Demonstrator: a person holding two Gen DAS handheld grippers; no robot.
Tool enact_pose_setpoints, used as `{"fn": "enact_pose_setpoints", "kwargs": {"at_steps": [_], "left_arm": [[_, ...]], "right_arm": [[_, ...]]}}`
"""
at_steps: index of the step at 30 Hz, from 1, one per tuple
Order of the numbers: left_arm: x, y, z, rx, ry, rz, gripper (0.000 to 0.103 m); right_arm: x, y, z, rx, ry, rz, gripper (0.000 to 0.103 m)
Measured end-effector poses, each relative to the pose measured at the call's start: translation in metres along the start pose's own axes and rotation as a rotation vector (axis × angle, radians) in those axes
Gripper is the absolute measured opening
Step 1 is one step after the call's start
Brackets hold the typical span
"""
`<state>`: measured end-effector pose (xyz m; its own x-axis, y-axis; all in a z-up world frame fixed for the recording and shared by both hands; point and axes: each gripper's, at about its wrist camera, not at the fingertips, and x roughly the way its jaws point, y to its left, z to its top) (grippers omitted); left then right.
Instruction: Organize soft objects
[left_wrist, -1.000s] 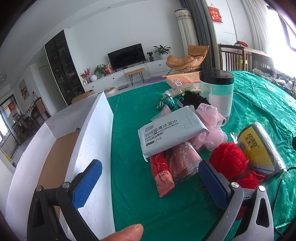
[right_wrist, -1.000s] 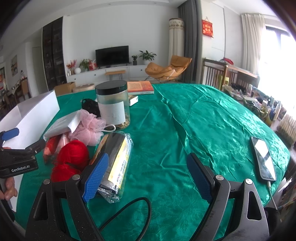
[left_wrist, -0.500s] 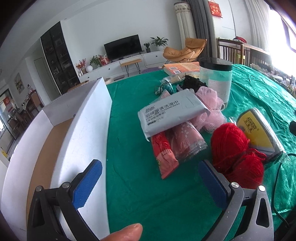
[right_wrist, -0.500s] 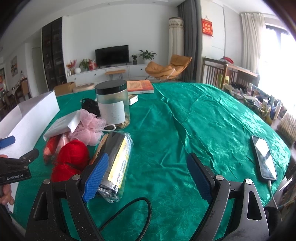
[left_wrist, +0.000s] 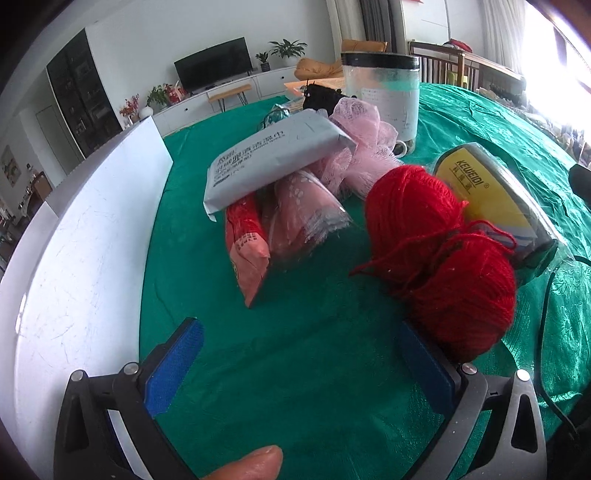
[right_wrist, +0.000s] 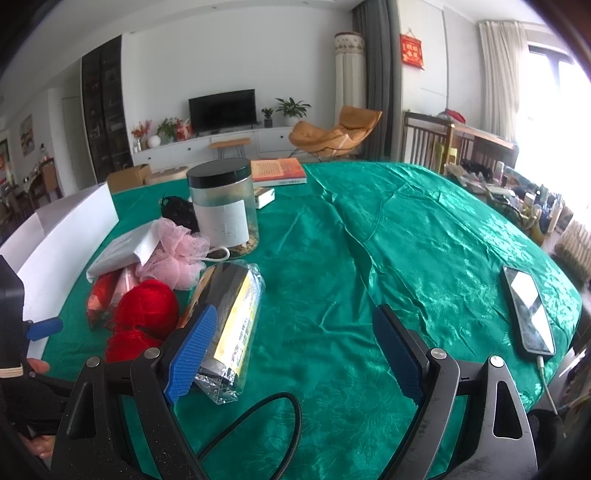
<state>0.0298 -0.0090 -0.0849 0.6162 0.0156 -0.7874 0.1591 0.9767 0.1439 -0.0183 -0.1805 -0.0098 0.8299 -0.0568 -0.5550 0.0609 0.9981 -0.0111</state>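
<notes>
1. On the green cloth (right_wrist: 424, 236) lies a heap of soft things: two red yarn balls (left_wrist: 439, 254), a pink mesh puff (left_wrist: 360, 147), a grey pack of wipes (left_wrist: 273, 158) leaning on top of a red packet (left_wrist: 245, 254) and a pink flowery bag (left_wrist: 303, 210).
2. Just beside the yarn, on its far side, lies a yellow and black roll in clear wrap (left_wrist: 495, 199). Behind the puff stands a jar with a black lid (right_wrist: 223, 206).
3. A white box (left_wrist: 85, 251) stands along the left edge of the cloth, near the heap.
4. The left gripper (left_wrist: 299, 365) is spread wide and holds nothing. Only cloth lies between its blue pads (left_wrist: 173, 365). The near yarn ball is right next to its right pad; I cannot tell if they touch.
5. The right gripper (right_wrist: 295, 354) is also spread wide with nothing in it. The wrapped roll sits just behind its left pad, and a black cord (right_wrist: 258, 417) loops on the cloth below.
6. Only the right view shows a phone (right_wrist: 528, 310) on a charging cable far off to the right, and a book (right_wrist: 279, 171) behind the jar.
7. Only the left view shows the writing on the wipes pack.
8. Since a moment ago, the left gripper has come down closer to the heap, so the yarn looks bigger. The right gripper has stayed put.
</notes>
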Motion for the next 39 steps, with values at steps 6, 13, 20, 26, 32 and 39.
{"fn": "enact_pose_setpoints", "kwargs": {"at_steps": [6,13,20,26,32,39], "left_arm": [[0.008,0.009,0.000,-0.050,0.022,-0.051,0.103],[0.016,0.018,0.006,-0.116,0.058,-0.101,0.103],[0.016,0.021,0.002,-0.101,0.042,-0.113,0.103],[0.014,0.025,-0.001,-0.052,0.036,-0.155,0.103],[0.013,0.023,-0.002,-0.055,0.024,-0.154,0.103],[0.012,0.024,-0.004,-0.056,0.018,-0.154,0.103]], "right_arm": [[0.000,0.000,0.000,0.001,0.002,0.000,0.088],[0.001,-0.003,0.001,0.005,0.003,0.002,0.088],[0.004,-0.025,-0.005,0.135,0.046,0.053,0.088],[0.028,-0.009,-0.015,0.119,0.276,0.347,0.088],[0.055,0.037,-0.022,-0.136,0.454,0.349,0.088],[0.065,-0.051,-0.014,0.490,0.267,0.139,0.087]]}}
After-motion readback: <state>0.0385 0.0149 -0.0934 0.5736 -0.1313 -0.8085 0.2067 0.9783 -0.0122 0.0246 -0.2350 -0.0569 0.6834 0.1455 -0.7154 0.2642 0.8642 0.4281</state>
